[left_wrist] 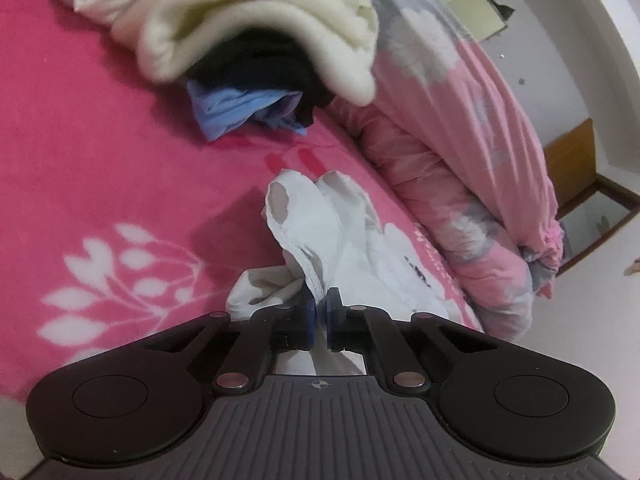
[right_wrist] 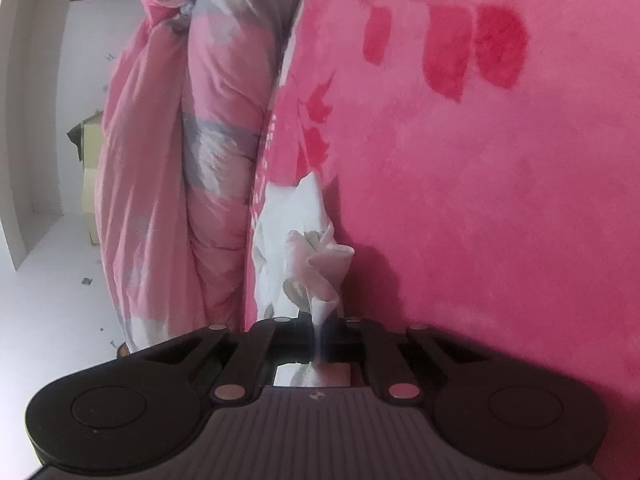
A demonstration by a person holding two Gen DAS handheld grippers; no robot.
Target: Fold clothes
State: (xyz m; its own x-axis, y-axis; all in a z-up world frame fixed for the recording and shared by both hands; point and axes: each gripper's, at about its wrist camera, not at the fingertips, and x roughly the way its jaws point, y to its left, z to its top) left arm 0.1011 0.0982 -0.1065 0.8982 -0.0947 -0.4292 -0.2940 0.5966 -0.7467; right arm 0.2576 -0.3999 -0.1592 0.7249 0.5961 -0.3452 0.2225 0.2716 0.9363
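A: The fingers [left_wrist: 310, 312] of the left gripper [left_wrist: 320, 312] are closed on a hem of the white garment [left_wrist: 340, 224]. Those of the right gripper [right_wrist: 318, 320] pinch a thin fold of it [right_wrist: 308, 248].

B: And where does it lie?

A: Crumpled on the bed, upon a fuzzy pink blanket [left_wrist: 100, 152], beside a puffy flowered quilt [left_wrist: 460, 140].

B: Does one view show more?

A: Only the left shows a far pile: cream fleece [left_wrist: 248, 20], black cloth [left_wrist: 272, 64], a blue piece [left_wrist: 236, 110].
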